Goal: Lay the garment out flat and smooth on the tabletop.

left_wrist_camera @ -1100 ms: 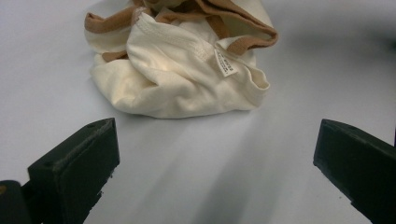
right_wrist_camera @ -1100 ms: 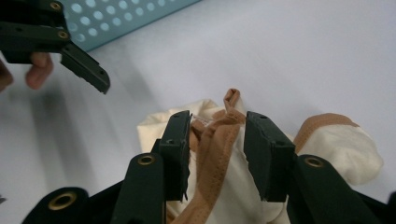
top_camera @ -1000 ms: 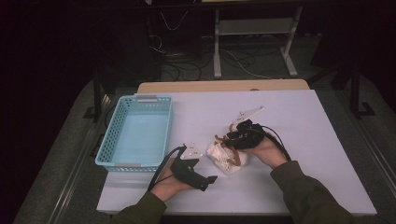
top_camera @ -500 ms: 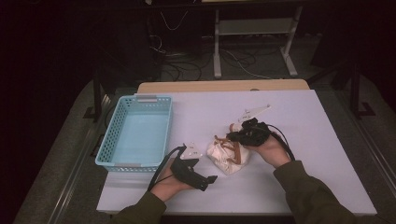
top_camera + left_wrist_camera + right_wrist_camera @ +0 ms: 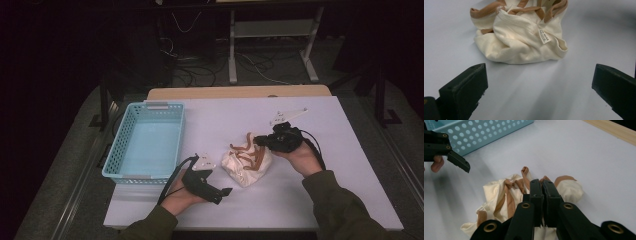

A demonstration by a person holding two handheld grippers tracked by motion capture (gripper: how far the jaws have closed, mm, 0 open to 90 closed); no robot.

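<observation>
Looking at a crumpled cream cloth bag [image 5: 247, 161] with tan straps [image 5: 246, 150], lying near the middle of the white table [image 5: 350, 165], a bit right of the blue basket [image 5: 145, 142] and apart from it. Soft, light, floppy stuff by the look of it, so bound to sag and unfold when lifted, nothing fragile or slippery. Best taken by a strap or the stitched hem, not the bulky middle. Right gripper [image 5: 541, 185] pinched tight together on a tan strap at the top of the bag, having just finished closing over the last second. Left gripper [image 5: 539, 82] spread wide, holding nothing, resting on the table just short of the bag's near edge. Compared with a second ago: right gripper nudged away from the heap, strap now drawn up toward it, left one parked in the same spot
</observation>
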